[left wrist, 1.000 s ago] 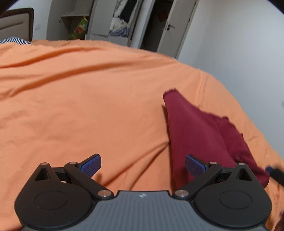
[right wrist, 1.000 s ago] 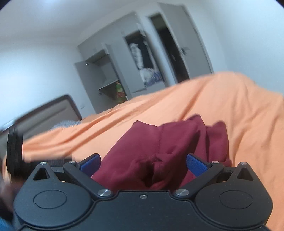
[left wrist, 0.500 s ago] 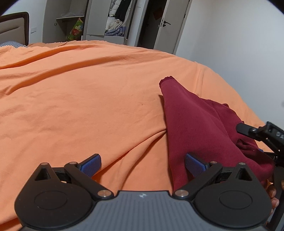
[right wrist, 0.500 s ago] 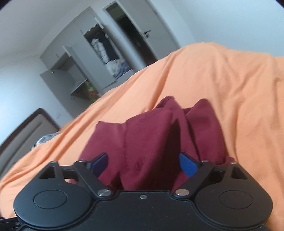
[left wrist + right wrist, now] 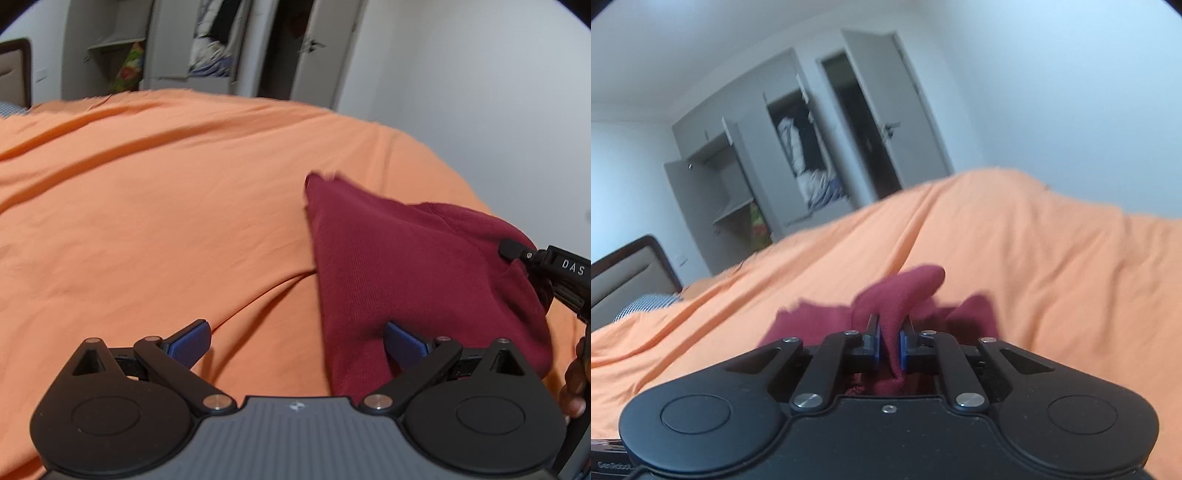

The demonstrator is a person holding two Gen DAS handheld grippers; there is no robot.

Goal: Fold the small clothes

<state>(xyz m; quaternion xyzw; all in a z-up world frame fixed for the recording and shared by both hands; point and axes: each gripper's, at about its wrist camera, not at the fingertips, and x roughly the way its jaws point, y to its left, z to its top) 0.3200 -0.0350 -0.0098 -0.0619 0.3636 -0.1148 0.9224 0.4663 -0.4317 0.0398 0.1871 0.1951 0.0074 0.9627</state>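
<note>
- One maroon garment [image 5: 406, 266], near right.
- Two grippers: left gripper [image 5: 297, 341], right gripper [image 5: 889, 341].
- One orange bedsheet [image 5: 166, 206].
- One open wardrobe [image 5: 798, 158], far.
- One headboard [image 5: 628, 280], far left.

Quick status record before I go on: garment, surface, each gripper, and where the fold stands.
garment: maroon garment, bunched, not flat
surface: orange bedsheet
right gripper: jaws shut on a fold of the maroon garment
left gripper: jaws open, holding nothing; right pad over the garment's near edge, left pad over the sheet
background: wardrobe with doors open
fold state: no neat fold visible yet
</note>
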